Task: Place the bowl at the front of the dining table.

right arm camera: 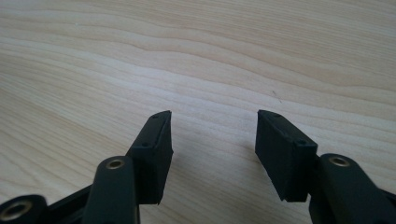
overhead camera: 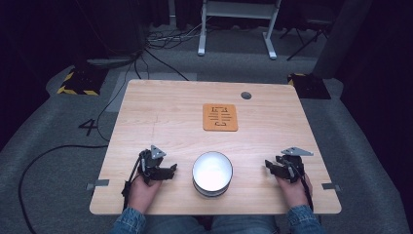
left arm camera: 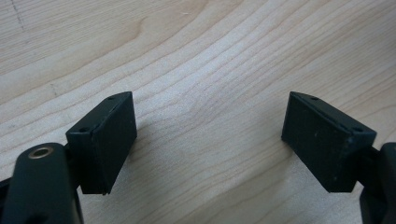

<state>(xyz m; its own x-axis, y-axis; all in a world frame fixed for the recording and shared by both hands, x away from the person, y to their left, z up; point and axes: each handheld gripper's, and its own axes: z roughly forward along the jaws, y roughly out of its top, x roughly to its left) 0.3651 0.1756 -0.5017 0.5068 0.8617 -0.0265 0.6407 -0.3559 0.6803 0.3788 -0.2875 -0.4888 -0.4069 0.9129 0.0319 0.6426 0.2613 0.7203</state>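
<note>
Tabletop [overhead camera: 272, 146] beside bowl [overhead camera: 212, 173], forearms cropped.

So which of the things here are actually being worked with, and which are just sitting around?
In the job:
- white bowl, between the two grippers
- left gripper, jaws open on bare wood
- right gripper, jaws open too

Lying about:
- orange mat, farther up the table
- dark round spot near the far edge
- cables on the floor

in my left gripper view the left gripper [left arm camera: 209, 140] has its two black jaws spread wide apart with nothing between them, low over the pale wooden table [left arm camera: 205, 51], whose grain runs slantwise across the frame.
</note>
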